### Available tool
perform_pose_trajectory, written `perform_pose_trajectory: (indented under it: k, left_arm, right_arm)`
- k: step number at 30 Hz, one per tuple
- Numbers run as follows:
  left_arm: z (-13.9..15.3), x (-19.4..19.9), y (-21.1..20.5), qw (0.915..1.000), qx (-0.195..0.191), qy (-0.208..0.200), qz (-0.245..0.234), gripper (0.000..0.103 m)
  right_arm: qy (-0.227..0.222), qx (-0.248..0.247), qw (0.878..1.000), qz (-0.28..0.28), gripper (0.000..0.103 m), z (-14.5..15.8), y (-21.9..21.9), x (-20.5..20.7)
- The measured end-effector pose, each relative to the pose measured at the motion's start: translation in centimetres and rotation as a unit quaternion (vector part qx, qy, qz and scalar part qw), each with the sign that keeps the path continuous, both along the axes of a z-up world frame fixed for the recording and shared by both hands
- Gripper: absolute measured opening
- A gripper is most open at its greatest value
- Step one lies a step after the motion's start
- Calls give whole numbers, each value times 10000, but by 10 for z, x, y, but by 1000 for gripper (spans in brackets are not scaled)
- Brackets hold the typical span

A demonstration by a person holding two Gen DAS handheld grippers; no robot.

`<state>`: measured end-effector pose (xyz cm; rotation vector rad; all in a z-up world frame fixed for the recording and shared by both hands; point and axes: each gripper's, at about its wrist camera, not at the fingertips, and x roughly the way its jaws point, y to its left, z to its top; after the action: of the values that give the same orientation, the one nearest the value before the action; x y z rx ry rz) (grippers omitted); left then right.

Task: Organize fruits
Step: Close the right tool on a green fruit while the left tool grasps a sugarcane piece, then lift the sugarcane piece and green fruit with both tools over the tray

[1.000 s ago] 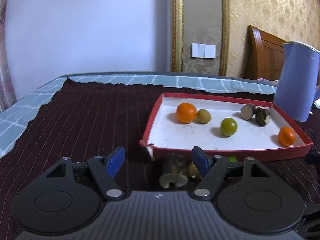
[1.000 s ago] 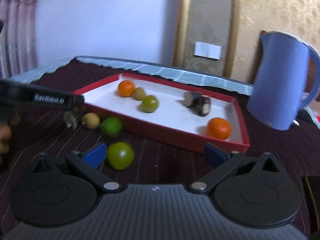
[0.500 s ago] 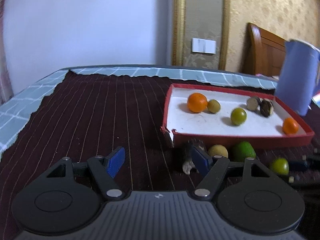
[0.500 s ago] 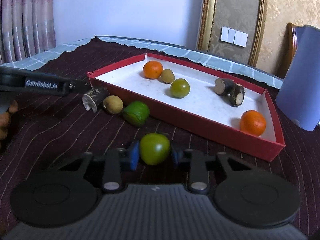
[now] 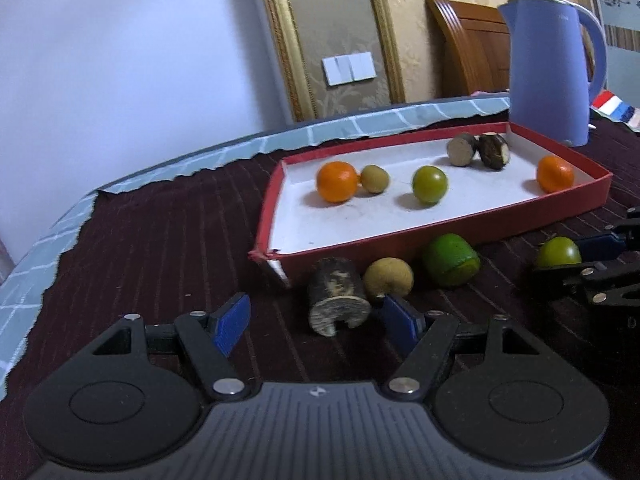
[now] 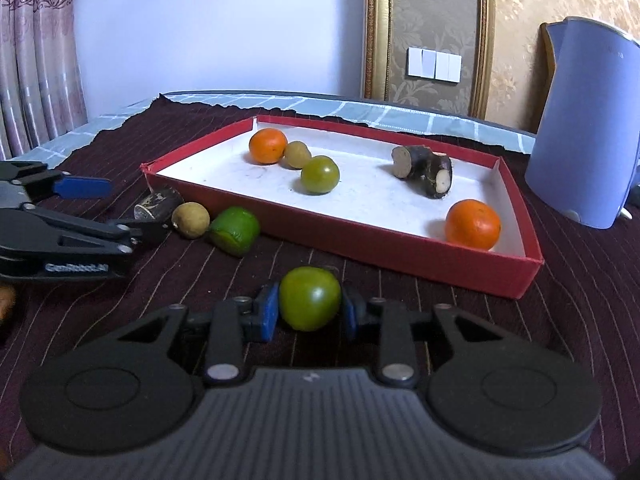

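Note:
A red tray [image 6: 400, 248] with a white floor holds two oranges, a green fruit, a small tan fruit and two dark stem pieces. In front of it on the cloth lie a dark stem piece [image 5: 336, 300], a tan round fruit [image 5: 388, 278] and a lime-green fruit [image 5: 450, 260]. My left gripper [image 5: 316, 320] is open, and the dark stem piece sits at its fingertips, between the blue pads without touching them. My right gripper [image 6: 310, 308] is shut on a round green fruit [image 6: 310, 298], just above the cloth in front of the tray. The left wrist view shows that fruit [image 5: 558, 252] at the far right.
A blue kettle [image 6: 580, 128] stands right of the tray's far corner, with a wooden chair [image 5: 464, 48] behind it. The dark striped cloth [image 5: 160, 240] ends in a ragged edge over a blue checked cover [image 5: 48, 236] to the left and behind. Curtains [image 6: 36, 60] hang at the left.
My right gripper went from wide open beside the green fruit to shut on it. The left gripper rolled and drew close to the dark stem piece, which now lies between its pads.

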<state>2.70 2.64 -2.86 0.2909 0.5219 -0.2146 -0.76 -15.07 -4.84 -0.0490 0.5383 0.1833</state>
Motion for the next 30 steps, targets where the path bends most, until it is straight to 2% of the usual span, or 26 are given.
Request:
perform_pose_trajectory:
  k: [4, 9, 11, 13, 15, 18, 20, 27, 30]
  left_arm:
    - [-4, 7, -1, 9995, 143, 46, 286, 72]
    - [-2, 11, 12, 9988, -220, 184, 393, 70]
    - [-3, 13, 8, 9991, -162, 226, 336, 53]
    - [-3, 16, 1, 9994, -46, 216, 258, 45]
    - [-4, 20, -5, 9996, 28, 172, 240, 42]
    - [-4, 27, 0, 9989, -251, 327, 240, 33]
    - [-4, 27, 4, 9982, -406, 361, 245, 33]
    - [-2, 18, 2, 9980, -403, 309, 364, 33]
    - [5, 9, 5, 9976, -531, 245, 372, 33]
  right_arm:
    - [0, 67, 10000, -9, 30, 0, -2, 0]
    - [-19, 24, 10000, -12, 30, -1, -1, -2]
    - [-20, 27, 10000, -20, 30, -1, -1, -1]
    - [-10, 20, 10000, -29, 30, -1, 0, -1]
    - [-15, 19, 10000, -35, 30, -1, 0, -1]
    - [-11, 62, 10000, -38, 30, -1, -1, -1]
    - [-17, 92, 9999, -53, 30, -1, -2, -1]
    - [-49, -15, 10000, -44, 30, -1, 1, -2]
    - [-81, -28, 9999, -147, 30, 0, 0, -4]
